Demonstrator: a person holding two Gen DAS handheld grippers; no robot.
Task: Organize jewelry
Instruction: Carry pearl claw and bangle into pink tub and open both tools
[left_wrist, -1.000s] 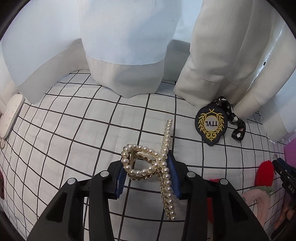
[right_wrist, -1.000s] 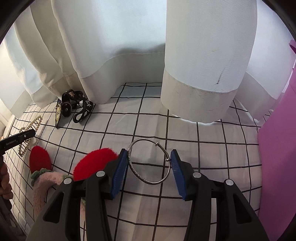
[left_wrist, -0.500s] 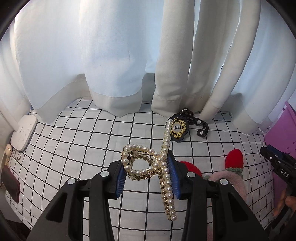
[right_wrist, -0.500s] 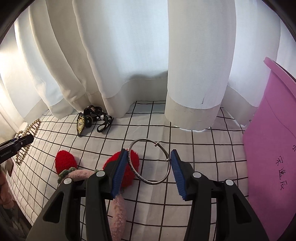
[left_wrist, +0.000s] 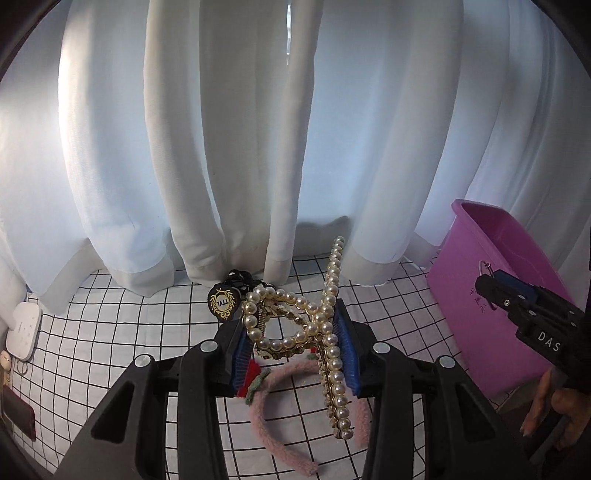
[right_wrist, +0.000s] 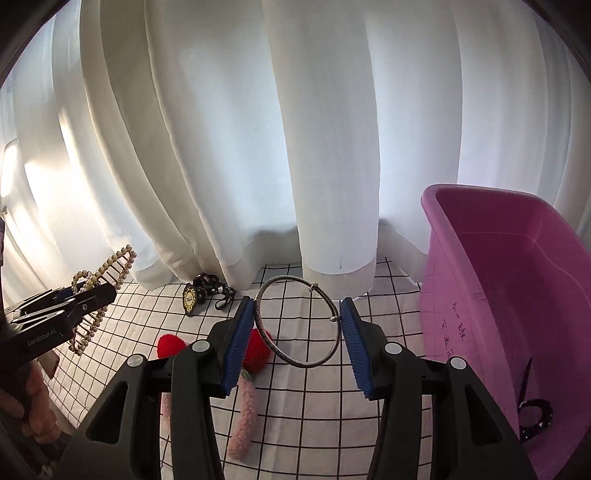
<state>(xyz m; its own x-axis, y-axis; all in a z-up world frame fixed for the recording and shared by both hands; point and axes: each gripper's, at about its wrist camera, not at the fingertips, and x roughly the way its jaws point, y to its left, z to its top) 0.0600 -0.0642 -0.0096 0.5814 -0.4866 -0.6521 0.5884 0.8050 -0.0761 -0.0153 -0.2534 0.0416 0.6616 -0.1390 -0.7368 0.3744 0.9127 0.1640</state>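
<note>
A pearl hair clip (left_wrist: 314, 325) is clamped between the blue pads of my left gripper (left_wrist: 295, 347), shut on it and held well above the checked cloth (left_wrist: 110, 332). My right gripper (right_wrist: 297, 339) is shut on a thin silver bangle (right_wrist: 274, 350), pads pressing its two sides. The purple bin (right_wrist: 461, 295) stands just right of it, with a black item (right_wrist: 532, 413) inside. From the left wrist view the right gripper (left_wrist: 487, 284) hovers before the purple bin (left_wrist: 491, 321). From the right wrist view the left gripper (right_wrist: 96, 291) carries the pearl clip (right_wrist: 107, 269) at far left.
A pink fuzzy headband (right_wrist: 243, 410) with red pompoms (right_wrist: 171, 345) lies on the cloth below both grippers. A black badge with chain (left_wrist: 221, 302) sits near the white curtains (left_wrist: 258, 147). A white device (left_wrist: 24, 328) lies at the cloth's left edge.
Both grippers have risen off the cloth with the pearl clip and the bangle still held. The cloth looks farther away and the purple bin has come into view.
</note>
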